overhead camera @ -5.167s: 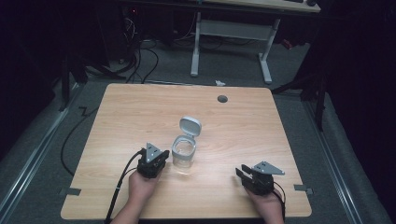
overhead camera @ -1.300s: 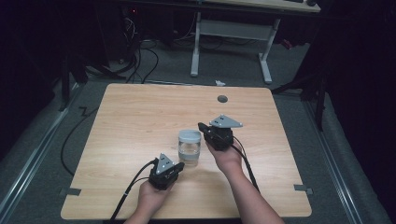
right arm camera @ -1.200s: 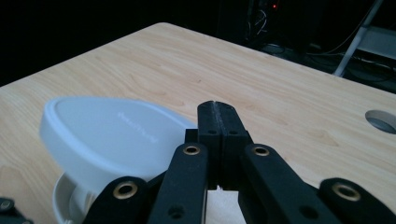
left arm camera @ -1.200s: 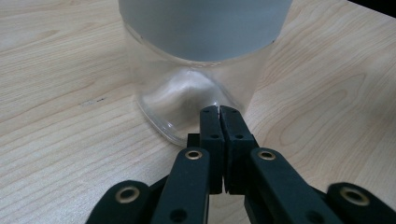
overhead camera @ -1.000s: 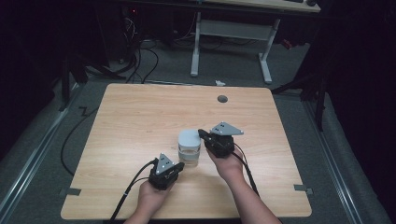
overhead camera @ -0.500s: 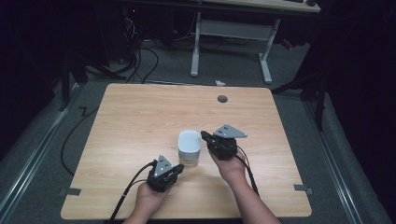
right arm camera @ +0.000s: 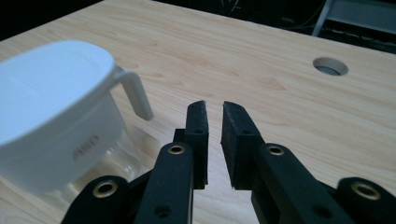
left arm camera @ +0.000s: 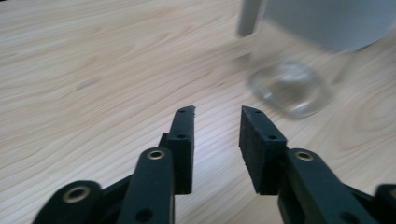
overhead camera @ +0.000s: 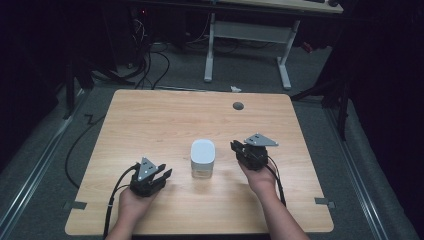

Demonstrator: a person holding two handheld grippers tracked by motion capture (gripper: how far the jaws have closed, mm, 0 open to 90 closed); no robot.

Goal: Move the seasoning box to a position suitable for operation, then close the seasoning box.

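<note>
Toward the near middle of the pale wooden table (overhead camera: 150,120), looking at a small clear plastic container (overhead camera: 202,171) standing upright, capped by a white rounded-square lid (overhead camera: 203,150) and lying between the two hands, touching neither.

Holding the left gripper (overhead camera: 167,175) near and left of the container, apart from it, tips pointing right toward it. Keeping its black jaws well parted, having just been opening them, with nothing between the pads except bare wood in the left gripper view (left arm camera: 217,112). Catching the container's clear base there too, blurred, far and to the right of the tips.

Holding the right gripper (overhead camera: 234,146) just beside the container's right side, not touching it. Keeping its jaws only a little apart, having just been opening them as well, again with nothing gripped in the right gripper view (right arm camera: 214,105). Seeing the lid sitting flat on the rim from that side, with a white tab (right arm camera: 135,95) hanging down the wall.

Judging the closing of the container as done and the letting go as the step in hand, going by the seated lid and both sets of empty pads.

Calling next for drawing both grippers clear toward the near edge, lifting rather than sweeping sideways, and minding the right tips so close to the light container, likely to slide or tip at a nudge.
</note>
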